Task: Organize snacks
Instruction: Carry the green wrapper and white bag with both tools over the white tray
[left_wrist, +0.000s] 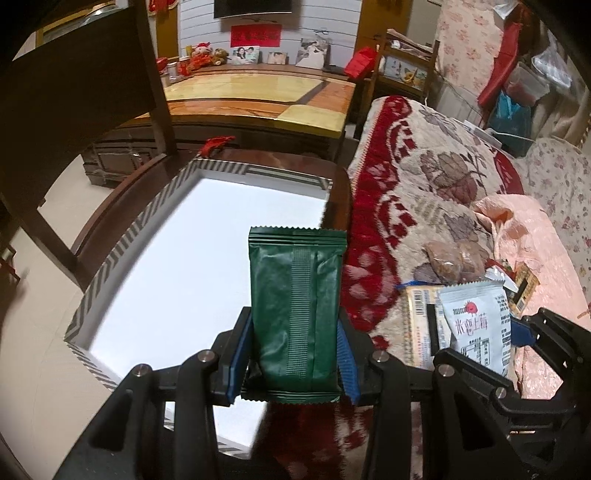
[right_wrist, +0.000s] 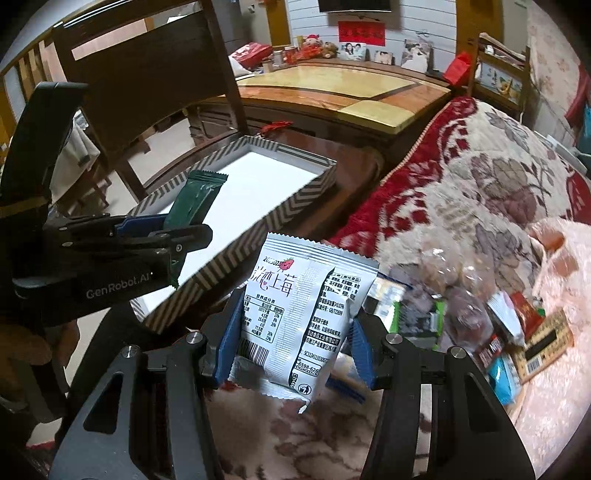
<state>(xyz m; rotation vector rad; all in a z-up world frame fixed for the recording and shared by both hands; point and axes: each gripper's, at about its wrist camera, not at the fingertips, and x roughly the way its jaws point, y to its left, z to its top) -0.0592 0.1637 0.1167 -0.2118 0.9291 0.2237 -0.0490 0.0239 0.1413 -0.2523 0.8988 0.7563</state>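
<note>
A dark wooden chair (left_wrist: 92, 92) fronts a glossy low table (left_wrist: 258, 96), beside a floral-blanketed sofa (left_wrist: 443, 166).

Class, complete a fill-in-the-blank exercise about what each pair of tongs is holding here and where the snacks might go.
1. The left tongs grip a ____ snack packet.
2. The right tongs grip a white packet printed with a red ____.
3. The striped-rim box sits on a wooden ____.

Missing words: green; strawberry; chair
</note>
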